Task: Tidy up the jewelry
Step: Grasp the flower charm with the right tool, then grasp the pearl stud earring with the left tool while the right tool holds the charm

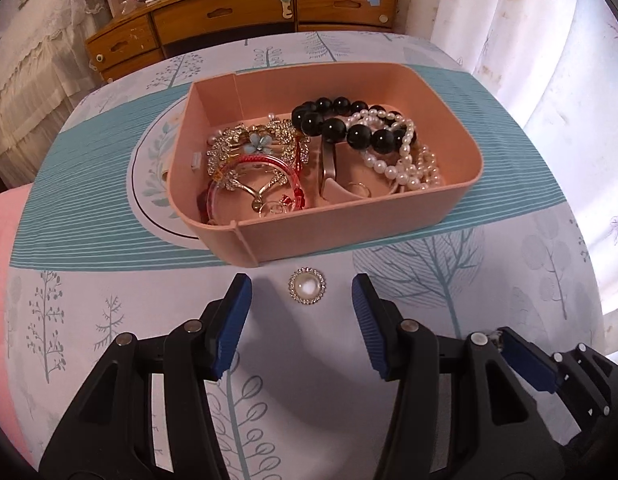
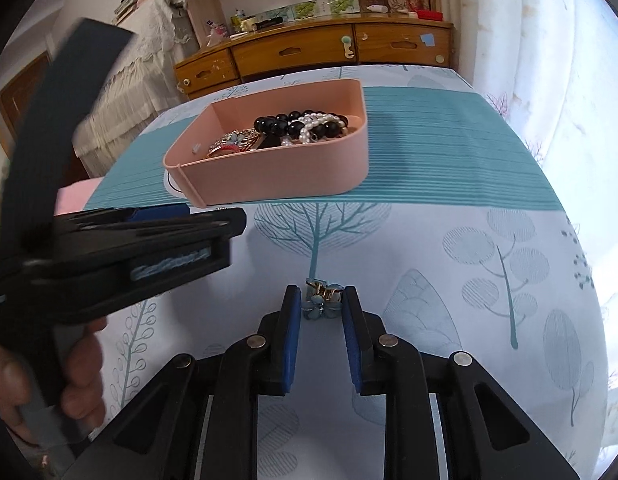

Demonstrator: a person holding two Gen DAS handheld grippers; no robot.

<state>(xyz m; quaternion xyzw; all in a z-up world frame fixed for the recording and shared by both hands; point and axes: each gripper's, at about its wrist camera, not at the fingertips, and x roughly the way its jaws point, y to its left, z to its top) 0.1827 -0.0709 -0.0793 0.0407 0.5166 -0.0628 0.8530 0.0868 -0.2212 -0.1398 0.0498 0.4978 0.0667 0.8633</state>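
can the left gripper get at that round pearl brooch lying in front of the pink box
Probably yes. The left gripper is open with the pearl brooch lying flat between its fingertips, and nothing covers it. The pink box sits just beyond, apart from the brooch.

The left gripper (image 1: 301, 286) is hovering with its blue-padded fingers (image 1: 233, 320) spread wide on either side of a pearl brooch (image 1: 307, 289) lying on the tree-print tablecloth (image 1: 509, 280), just before a pink tray (image 1: 349, 236) holding a black bead bracelet (image 1: 349, 124), pearl strands (image 1: 405, 156) and gold pieces (image 1: 253, 148).
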